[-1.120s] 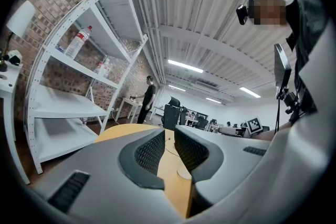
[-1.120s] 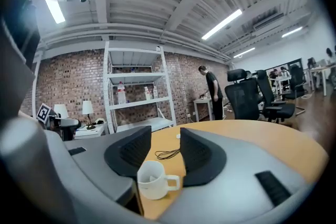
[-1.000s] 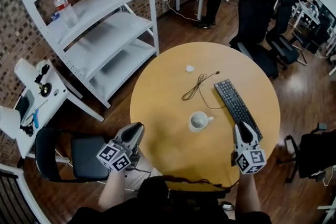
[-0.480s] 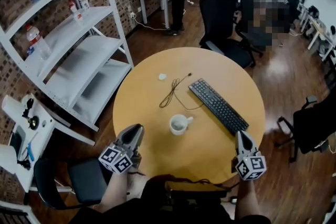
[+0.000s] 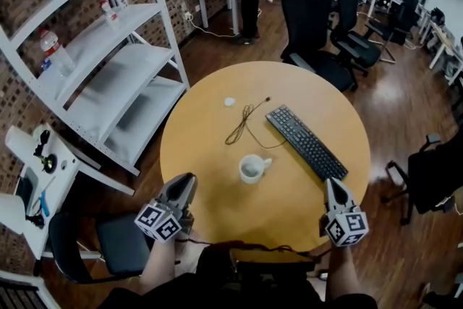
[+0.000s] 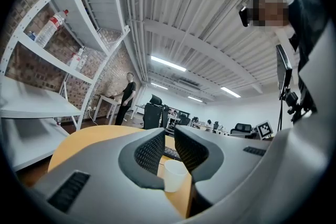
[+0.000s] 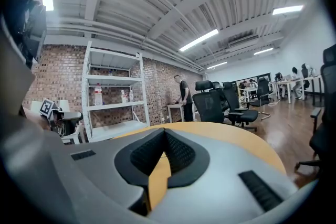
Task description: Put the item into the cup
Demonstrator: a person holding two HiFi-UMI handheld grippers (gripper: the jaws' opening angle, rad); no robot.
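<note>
One cup (image 5: pixel 253 168), one white item (image 5: pixel 230 102), one keyboard (image 5: pixel 307 142), one cable (image 5: pixel 244 124).

Jaws of the right gripper (image 5: pixel 332 185), apart one second ago, are now found closed tip to tip, with nothing between them. Its tip, earlier overlapping the near end of the keyboard (image 5: pixel 304 142), is now seen just short of it. The cup (image 5: pixel 252 168) is framed further left than at first.

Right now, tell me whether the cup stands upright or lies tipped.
Upright: the cup stands on the table, round mouth facing up.
</note>
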